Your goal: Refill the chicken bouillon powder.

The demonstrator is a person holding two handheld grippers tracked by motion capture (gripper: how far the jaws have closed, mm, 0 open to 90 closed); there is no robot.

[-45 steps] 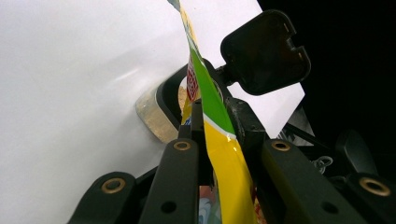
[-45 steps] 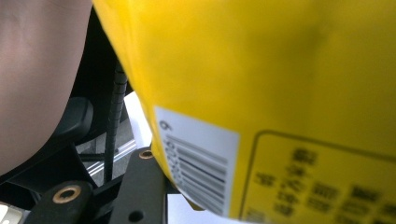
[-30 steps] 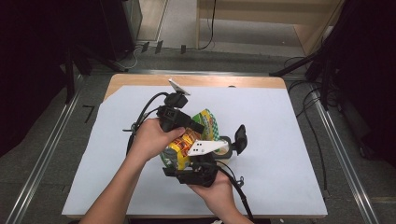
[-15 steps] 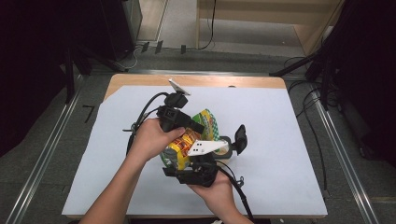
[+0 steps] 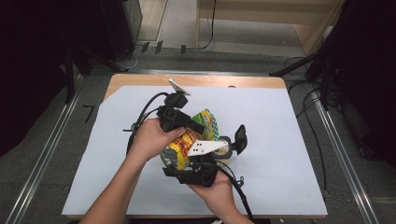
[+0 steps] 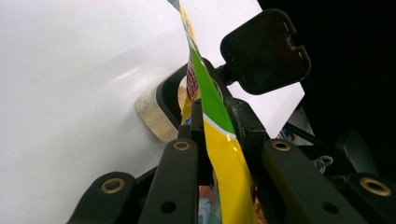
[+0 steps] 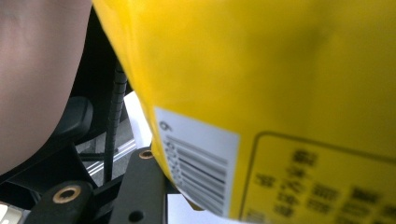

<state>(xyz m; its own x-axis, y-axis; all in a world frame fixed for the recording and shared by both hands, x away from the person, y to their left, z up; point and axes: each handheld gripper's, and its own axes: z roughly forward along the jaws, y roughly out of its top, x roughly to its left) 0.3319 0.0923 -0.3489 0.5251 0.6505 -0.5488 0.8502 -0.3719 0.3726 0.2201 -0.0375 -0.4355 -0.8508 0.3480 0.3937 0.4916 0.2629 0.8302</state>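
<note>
Both tools grip one yellow-and-green crinkly foil snack bag [image 5: 187, 142] above the white-covered bench [image 5: 289, 140] — left tool [image 6: 210, 119] clamped on its thin edge, right tool [image 5: 198, 163] closed around its body — probably braced for tearing open.

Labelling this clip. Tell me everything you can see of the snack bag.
The snack bag is a glossy plastic pouch, mostly yellow with green and red print; its back carries a white barcode label and a box of blurred text. It is held above the white table cover, between both grippers. The left gripper pinches a flattened edge of it between its jaws. The right gripper holds it from below, with one jaw against the barcode side; the other jaw is hidden behind the bag.
</note>
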